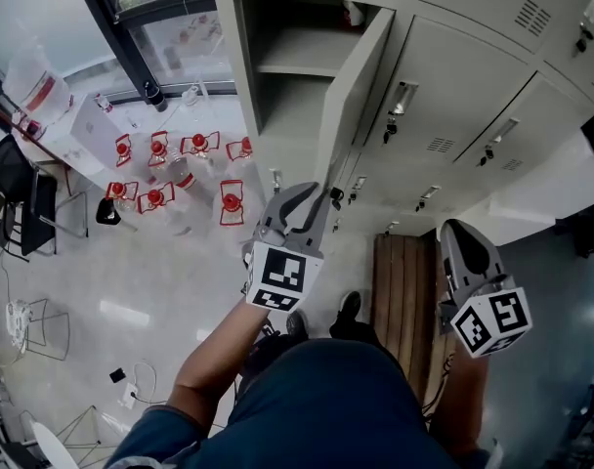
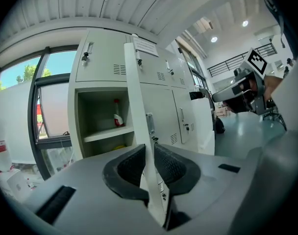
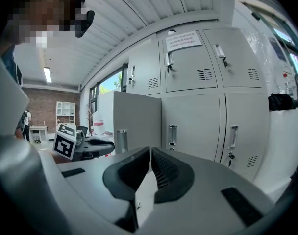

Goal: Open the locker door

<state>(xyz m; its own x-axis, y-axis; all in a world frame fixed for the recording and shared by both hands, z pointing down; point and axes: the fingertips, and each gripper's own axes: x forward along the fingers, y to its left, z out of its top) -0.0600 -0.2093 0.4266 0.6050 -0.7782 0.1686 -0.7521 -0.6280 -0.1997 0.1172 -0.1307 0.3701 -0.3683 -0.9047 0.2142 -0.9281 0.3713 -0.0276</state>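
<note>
Two grippers are in view, and only one has hold of anything. The left gripper (image 1: 299, 206) is clamped on the free edge of the locker door (image 1: 360, 86). In the left gripper view the thin door panel (image 2: 136, 92) runs upright straight through the gap, with a ribbed pad pressed against each face. The door stands swung well out from its frame. Left of this gripper's jaws the open compartment (image 2: 97, 116) shows a shelf (image 2: 107, 133), and a bottle with a red top (image 2: 118, 119) stands on it towards the back. Ahead and to the right of the jaws are the closed neighbouring lockers (image 2: 161, 111), each with its own handle.

The right gripper (image 1: 461, 231) hangs to the right of the left one, clear of the cabinet, above a slatted wooden bench (image 1: 404, 291). Its jaws are together — the pads meet at their tips with nothing between them. Straight ahead of these jaws, in the right gripper view, is a wall of closed lockers (image 3: 193, 116), with a paper notice (image 3: 184, 40) on an upper door. To their left the outer face of the open door (image 3: 136, 116) juts towards the camera, and beyond it the left gripper's marker cube (image 3: 65, 141) shows beside the door's edge.

Below both tools in the head view are the person's dark shoes (image 1: 348, 311) on a pale floor (image 1: 131, 291).
</note>
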